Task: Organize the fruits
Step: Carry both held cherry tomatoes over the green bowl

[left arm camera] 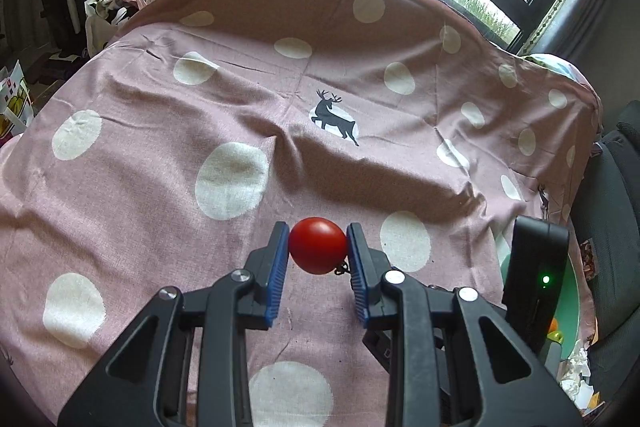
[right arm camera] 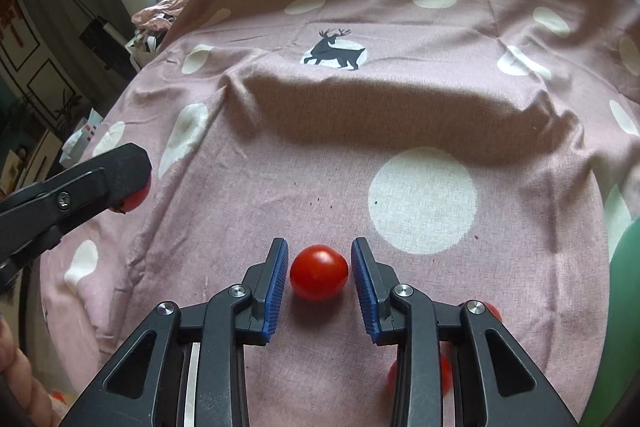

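On a pink spotted cloth (right arm camera: 400, 99) printed with a deer, the left gripper (left arm camera: 318, 247) holds a red tomato (left arm camera: 318, 245) clamped between its blue pads above the fabric, while the right gripper (right arm camera: 319, 273) – fingers slightly apart – straddles a second tomato (right arm camera: 319, 272) lying on the cloth, pads not pressing it.

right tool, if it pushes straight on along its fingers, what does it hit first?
The cherry tomato lying on the pink spotted cloth, loose between the right tool's blue pads with a gap on each side. Past it, only cloth. Depth is unclear, so the fingertips may touch the cloth about as soon.
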